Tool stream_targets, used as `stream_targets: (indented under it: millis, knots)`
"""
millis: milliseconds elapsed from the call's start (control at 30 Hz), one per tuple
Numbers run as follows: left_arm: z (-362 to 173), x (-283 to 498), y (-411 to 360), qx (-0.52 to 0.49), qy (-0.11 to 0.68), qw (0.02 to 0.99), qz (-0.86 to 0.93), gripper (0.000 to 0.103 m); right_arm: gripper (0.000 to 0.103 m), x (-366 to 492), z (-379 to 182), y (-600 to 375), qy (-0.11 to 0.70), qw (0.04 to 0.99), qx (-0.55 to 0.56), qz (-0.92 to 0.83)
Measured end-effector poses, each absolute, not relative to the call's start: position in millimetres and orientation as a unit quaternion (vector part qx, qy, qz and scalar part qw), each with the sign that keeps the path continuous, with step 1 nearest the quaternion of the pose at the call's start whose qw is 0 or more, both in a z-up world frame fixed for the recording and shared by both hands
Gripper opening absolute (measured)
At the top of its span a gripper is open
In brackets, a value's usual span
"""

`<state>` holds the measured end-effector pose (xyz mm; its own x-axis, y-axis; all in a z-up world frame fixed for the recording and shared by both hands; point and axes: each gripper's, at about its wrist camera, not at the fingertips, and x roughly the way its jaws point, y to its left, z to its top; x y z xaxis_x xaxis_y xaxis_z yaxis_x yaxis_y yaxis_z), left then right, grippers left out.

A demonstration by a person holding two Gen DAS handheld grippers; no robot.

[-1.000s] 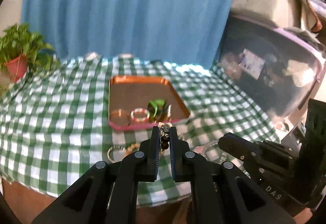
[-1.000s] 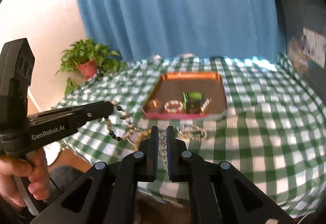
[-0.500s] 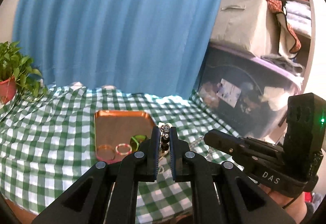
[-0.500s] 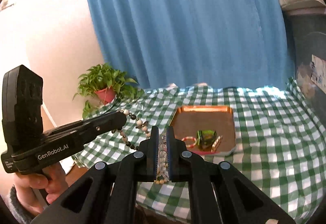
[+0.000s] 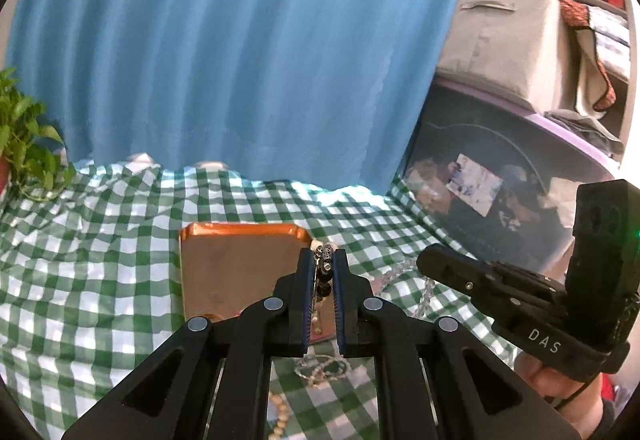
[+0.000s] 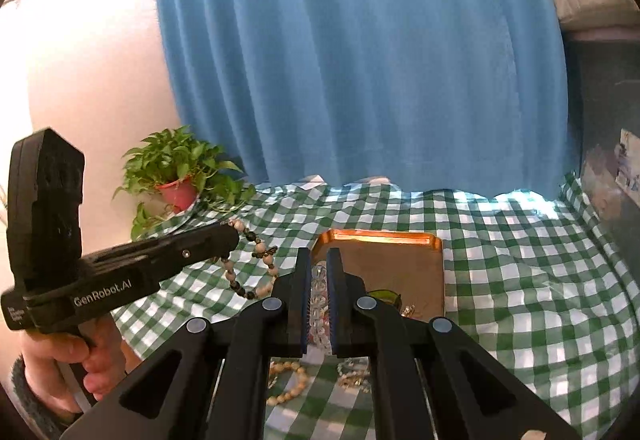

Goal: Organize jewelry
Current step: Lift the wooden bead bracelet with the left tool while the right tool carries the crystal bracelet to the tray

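Observation:
My left gripper (image 5: 324,254) is shut on a bracelet of black and beige beads (image 5: 325,276), which hangs in a loop (image 6: 256,268) from the left gripper's tip (image 6: 233,235) in the right wrist view. My right gripper (image 6: 319,254) is shut on a strand of clear crystal beads (image 6: 319,292); the strand (image 5: 424,300) dangles below the right gripper's tip (image 5: 423,264) in the left wrist view. Both grippers hover above the near end of a copper tray (image 5: 240,227) (image 6: 380,234). A green piece (image 6: 385,296) lies in the tray.
A beige bead bracelet (image 6: 289,380) and a small chain (image 6: 353,376) lie on the green checked cloth (image 6: 520,280) under the grippers. A potted plant (image 6: 176,175) stands back left. A blue curtain (image 5: 240,59) hangs behind, with a dark storage bin (image 5: 500,191) at the right.
Both grippers have risen and moved forward with their bead strands lifted off the cloth. The tray now lies just beyond the fingertips, its near end hidden behind them.

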<state>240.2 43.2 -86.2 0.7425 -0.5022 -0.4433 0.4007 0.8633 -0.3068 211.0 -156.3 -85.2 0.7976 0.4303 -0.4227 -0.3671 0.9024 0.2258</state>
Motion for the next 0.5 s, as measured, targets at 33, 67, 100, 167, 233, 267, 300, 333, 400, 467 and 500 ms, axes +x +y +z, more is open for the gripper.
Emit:
stream_targets:
  millis: [33,67,100,167,233,267,300,333,400,467,500]
  knots:
    - [-89,247,43,-0.097,0.265,0.928,-0.242,0.01,0.006,216,-87,-157,0.239,0.946,0.066,0.21]
    - [-90,252,43,-0.097,0.264,0.929,-0.241,0.01,0.006,226,-90,-157,0.241,0.945,0.066,0.209]
    - [-90,257,43,-0.097,0.262,0.93,-0.24,0.01,0.006,232,-92,-159,0.242,0.945,0.068,0.208]
    - [-90,266,46,-0.108,0.252,0.931,-0.241,0.01,0.006,242,-95,-162,0.241,0.945,0.075,0.207]
    - [-91,275,49,-0.123,0.245,0.929,-0.247,0.01,0.006,252,-97,-166,0.237,0.945,0.083,0.208]
    - [-93,281,50,-0.129,0.245,0.928,-0.25,0.01,0.006,255,-96,-168,0.231,0.946,0.085,0.21]
    - [-97,286,50,-0.133,0.245,0.927,-0.25,0.01,0.006,257,-96,-170,0.226,0.948,0.084,0.209]
    - [-101,293,49,-0.135,0.248,0.927,-0.247,0.01,0.006,259,-95,-171,0.221,0.95,0.082,0.206]
    - [-112,305,49,-0.143,0.254,0.925,-0.245,0.01,0.006,267,-99,-175,0.215,0.952,0.083,0.202]
    - [-128,317,50,-0.158,0.258,0.921,-0.243,0.01,0.006,277,-110,-178,0.215,0.954,0.083,0.193]
    - [-142,323,50,-0.164,0.265,0.92,-0.239,0.01,0.006,283,-116,-179,0.22,0.954,0.08,0.19]
